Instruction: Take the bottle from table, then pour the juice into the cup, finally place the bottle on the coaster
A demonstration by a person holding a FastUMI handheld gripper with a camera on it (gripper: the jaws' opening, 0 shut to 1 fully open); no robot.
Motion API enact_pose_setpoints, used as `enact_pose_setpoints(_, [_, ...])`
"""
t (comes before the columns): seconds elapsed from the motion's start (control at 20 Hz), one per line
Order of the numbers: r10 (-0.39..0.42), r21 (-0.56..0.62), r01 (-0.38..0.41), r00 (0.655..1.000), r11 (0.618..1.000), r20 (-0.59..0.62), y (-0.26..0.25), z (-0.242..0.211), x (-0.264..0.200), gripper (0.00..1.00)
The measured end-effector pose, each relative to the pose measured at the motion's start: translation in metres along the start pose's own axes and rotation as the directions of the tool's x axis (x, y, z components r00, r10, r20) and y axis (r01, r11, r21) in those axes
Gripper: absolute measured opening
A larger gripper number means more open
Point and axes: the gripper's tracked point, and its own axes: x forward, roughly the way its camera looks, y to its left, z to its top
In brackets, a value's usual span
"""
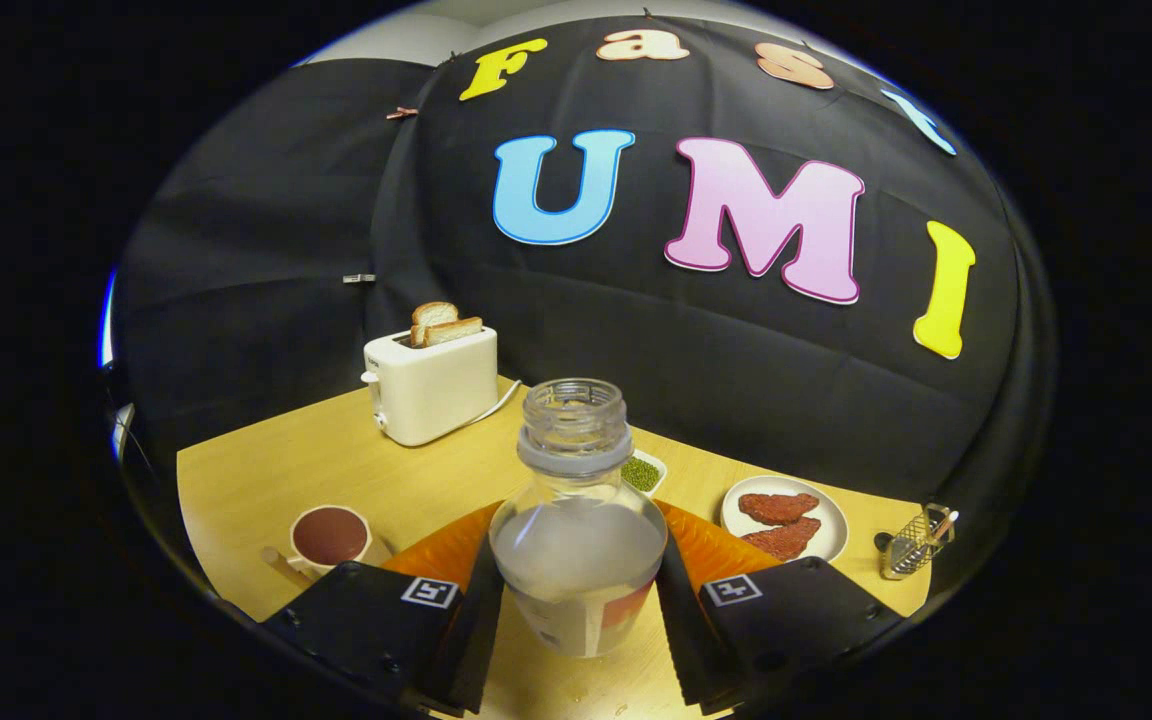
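On yellow wooden table (266, 470), gripper (576, 610) clamped on uncapped clear plastic bottle (576, 530); white toaster (431, 385) far left; label unreadable.

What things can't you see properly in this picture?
- Gripper view: the orange round coaster is mostly covered by the clear plastic bottle and the gripper, whose fingers press the bottle's sides.
- The small white dish of green bits is half hidden behind the bottle.
- The wire basket is too small to tell what it holds.
- The white cup has something dark inside; what it is is unclear.
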Motion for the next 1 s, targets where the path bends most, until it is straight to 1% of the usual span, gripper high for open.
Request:
enact_pose_setpoints(0.15, [-0.009,0.043,0.008,1.0,0.999,0.015,-0.003,-0.007,0.023,0.74])
enact_pose_setpoints(0.3, [-0.025,-0.004,0.025,0.999,1.0,0.032,-0.007,-0.017,0.045,0.74])
enact_pose_setpoints(0.45, [-0.018,0.021,0.017,0.999,1.0,0.04,-0.004,-0.028,0.061,0.74])
enact_pose_setpoints(0.6, [-0.028,0.029,0.026,0.998,0.999,0.058,-0.006,-0.033,0.069,0.74])
enact_pose_setpoints(0.8, [-0.037,0.035,0.035,0.999,0.999,0.04,-0.006,-0.052,0.07,0.75])
enact_pose_setpoints(0.85, [-0.048,0.047,0.045,0.997,0.998,0.055,-0.008,-0.048,0.074,0.76])
enact_pose_setpoints(0.95, [-0.061,0.058,0.058,0.997,0.997,0.047,-0.012,-0.051,0.068,0.76])
enact_pose_setpoints(1.0, [-0.064,0.059,0.061,0.997,0.996,0.045,-0.013,-0.051,0.068,0.77])
